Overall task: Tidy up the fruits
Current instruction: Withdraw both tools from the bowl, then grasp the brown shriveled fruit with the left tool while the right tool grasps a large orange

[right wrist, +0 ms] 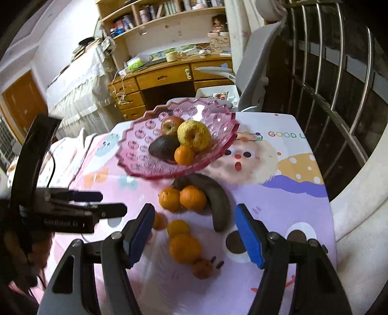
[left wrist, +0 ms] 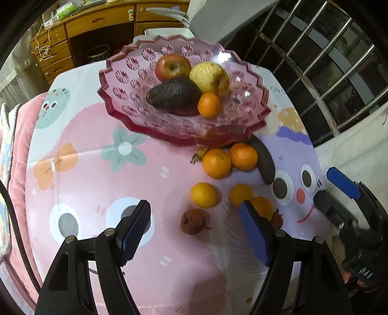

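A glossy cartoon-printed tablecloth (left wrist: 84, 169) carries a scalloped pink glass bowl (left wrist: 121, 80) near its far edge, holding a dark avocado (left wrist: 173, 95), a rough yellow pear (left wrist: 209, 77), a red apple (left wrist: 172, 66) and one tangerine (left wrist: 209, 105). Round tangerines (left wrist: 216, 162) lie mid-surface beside a blackened banana (left wrist: 265, 164). Left gripper (left wrist: 194, 230) and right gripper (right wrist: 195, 232) both gape wide, empty

Cartoon-print tablecloth (left wrist: 101, 169) over the table. Beyond it, wooden desk (right wrist: 169, 77) with drawers, bookshelf (right wrist: 165, 14) above, grey chair (right wrist: 254, 60) alongside. Metal window bars (right wrist: 339, 84) at right.
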Demonstrator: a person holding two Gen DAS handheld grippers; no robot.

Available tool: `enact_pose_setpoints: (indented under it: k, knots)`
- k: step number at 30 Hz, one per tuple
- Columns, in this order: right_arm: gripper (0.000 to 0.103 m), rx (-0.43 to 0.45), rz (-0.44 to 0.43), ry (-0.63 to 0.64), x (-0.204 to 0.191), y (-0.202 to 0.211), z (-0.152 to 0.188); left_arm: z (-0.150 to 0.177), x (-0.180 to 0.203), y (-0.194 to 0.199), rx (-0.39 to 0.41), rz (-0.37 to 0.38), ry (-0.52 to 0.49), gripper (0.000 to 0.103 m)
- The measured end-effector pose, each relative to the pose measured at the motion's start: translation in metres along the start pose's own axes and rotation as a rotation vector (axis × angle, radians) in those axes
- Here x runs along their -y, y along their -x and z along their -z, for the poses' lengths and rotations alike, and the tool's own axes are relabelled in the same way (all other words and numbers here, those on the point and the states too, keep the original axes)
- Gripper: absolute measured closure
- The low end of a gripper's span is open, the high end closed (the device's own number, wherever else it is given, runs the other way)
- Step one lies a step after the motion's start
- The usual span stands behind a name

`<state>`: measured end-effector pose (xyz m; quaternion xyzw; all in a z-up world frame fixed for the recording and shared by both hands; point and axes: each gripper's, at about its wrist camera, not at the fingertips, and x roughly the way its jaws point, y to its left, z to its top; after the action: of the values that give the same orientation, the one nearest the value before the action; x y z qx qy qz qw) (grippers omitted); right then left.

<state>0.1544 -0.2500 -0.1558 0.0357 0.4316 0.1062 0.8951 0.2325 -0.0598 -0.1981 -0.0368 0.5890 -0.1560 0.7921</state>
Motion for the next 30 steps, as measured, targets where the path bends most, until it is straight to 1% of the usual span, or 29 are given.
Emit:
enact_pose_setpoints:
  k: [2,5,8,12,14,16,19,23,25,30]
  knots:
    - [0.034,0.0,0.001,0.022,-0.003,-0.002,0.009,0.002,0.001,-0.006,-0.022,0.006,-0.006,0.029]
    - [0.034,-0.008,-0.007,0.052,-0.008,-0.007,0.021,0.005,0.002,-0.015,-0.056,0.01,-0.006,0.032]
    - [0.034,-0.025,-0.008,0.057,-0.009,-0.013,0.03,0.007,0.002,-0.026,-0.091,0.007,-0.004,0.033]
    - [0.034,-0.056,-0.006,0.066,-0.01,-0.025,0.039,0.011,0.003,-0.042,-0.133,0.0,-0.001,0.038]
    - [0.034,-0.076,-0.009,0.074,-0.011,-0.032,0.044,0.013,0.003,-0.049,-0.153,-0.002,0.006,0.042]
    - [0.034,-0.098,-0.011,0.083,-0.012,-0.039,0.048,0.014,0.002,-0.055,-0.163,-0.003,0.011,0.051]
    - [0.034,-0.128,-0.012,0.098,-0.015,-0.049,0.052,0.015,0.0,-0.063,-0.178,-0.003,0.021,0.059]
    - [0.036,-0.153,-0.008,0.122,-0.019,-0.058,0.055,0.016,-0.003,-0.068,-0.194,-0.003,0.026,0.065]
    - [0.038,-0.159,-0.01,0.132,-0.021,-0.062,0.056,0.016,-0.004,-0.071,-0.201,-0.002,0.031,0.07]
    - [0.044,-0.169,0.007,0.171,-0.025,-0.071,0.056,0.018,-0.005,-0.074,-0.206,-0.002,0.042,0.073]
